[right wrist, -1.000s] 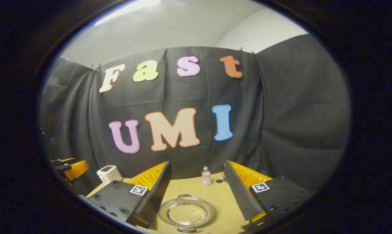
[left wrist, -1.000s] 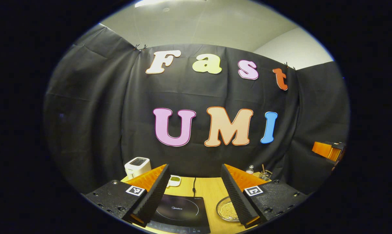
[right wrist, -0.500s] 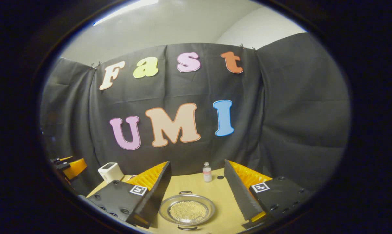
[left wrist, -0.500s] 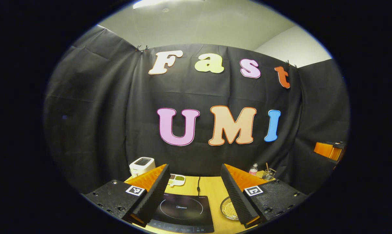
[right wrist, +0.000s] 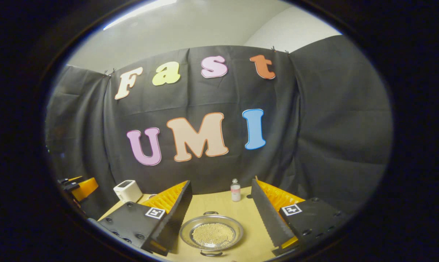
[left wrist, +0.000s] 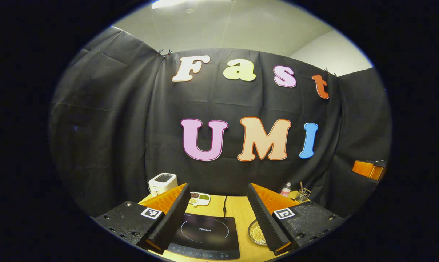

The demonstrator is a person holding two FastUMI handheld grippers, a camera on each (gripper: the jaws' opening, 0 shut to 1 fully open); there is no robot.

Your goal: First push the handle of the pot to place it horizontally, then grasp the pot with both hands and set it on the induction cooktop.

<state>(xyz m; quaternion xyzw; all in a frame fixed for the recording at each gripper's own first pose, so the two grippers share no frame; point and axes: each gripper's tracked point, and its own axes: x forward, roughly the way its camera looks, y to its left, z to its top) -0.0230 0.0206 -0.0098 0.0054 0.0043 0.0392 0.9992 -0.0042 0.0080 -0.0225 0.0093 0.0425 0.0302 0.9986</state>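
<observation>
Pot (right wrist: 211,233): shallow, metal, pellet-filled, on desk (right wrist: 248,214) beside cooktop (left wrist: 204,235). We judge it rigid, slippery; take its end handles. Left claw (left wrist: 219,222), right claw (right wrist: 219,222): wide apart, empty.

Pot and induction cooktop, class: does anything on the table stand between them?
Nothing visible does. In the left gripper view the pot sits just to the right of the induction cooktop, with only a bare strip of table between them. The cooktop's surface looks bare too.
</observation>
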